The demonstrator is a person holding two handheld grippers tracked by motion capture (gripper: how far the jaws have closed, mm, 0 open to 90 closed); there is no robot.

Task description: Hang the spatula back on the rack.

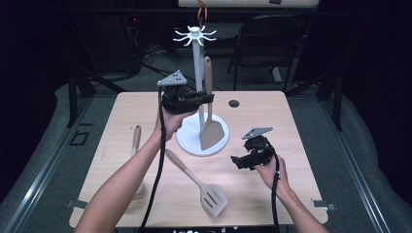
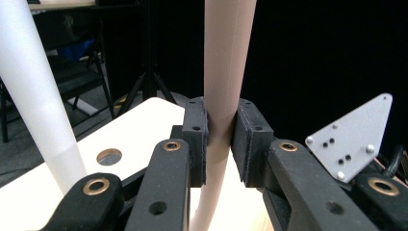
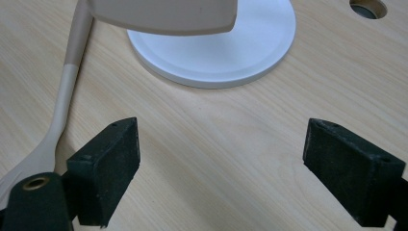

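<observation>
While left gripper [image 2: 221, 144] clamps spatula handle [image 2: 223, 72] (pads seen close) | right gripper [image 3: 221, 168] jaws gape over table [image 3: 231, 144]

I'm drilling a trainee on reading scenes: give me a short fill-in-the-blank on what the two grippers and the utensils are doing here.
1. The left gripper is shut on the handle of the beige solid ____, held upright.
2. The right gripper has its jaws ____ above the light wooden table.
3. The beige slotted turner lies ____ on the table.
4. The white utensil stand rests on a ____ white base.

Missing words: spatula; open; flat; round
</observation>
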